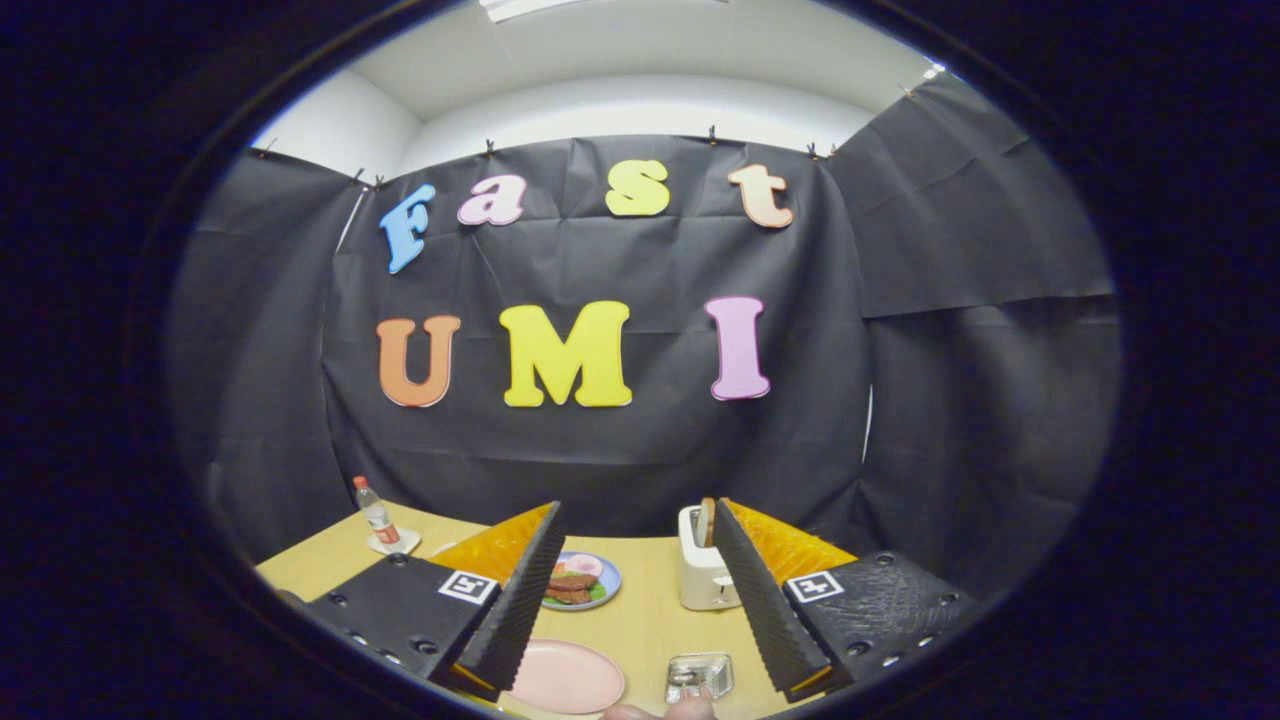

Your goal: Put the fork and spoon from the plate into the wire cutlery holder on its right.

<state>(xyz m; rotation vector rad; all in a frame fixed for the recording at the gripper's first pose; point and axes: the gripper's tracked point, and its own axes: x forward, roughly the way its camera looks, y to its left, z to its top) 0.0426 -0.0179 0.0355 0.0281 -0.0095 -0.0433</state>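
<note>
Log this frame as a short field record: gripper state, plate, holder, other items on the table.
gripper: open, fingers spread above the table, holding nothing
pink plate: between the fingers, near side; cutlery on it cannot be made out
wire cutlery holder: right of the plate, apart
toaster: beyond holder
food plate: beyond pink plate
bottle: far left

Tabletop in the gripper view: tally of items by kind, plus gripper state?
Plates: 2, an empty pink round plate and a blue-rimmed plate with food
Toasters: 1, a white toaster holding a bread slice
Bottles: 1, a small clear red-capped bottle
Metal trays: 1, a small shiny metal dish
Total: 5
Gripper: fingers open, nothing between them.
</note>
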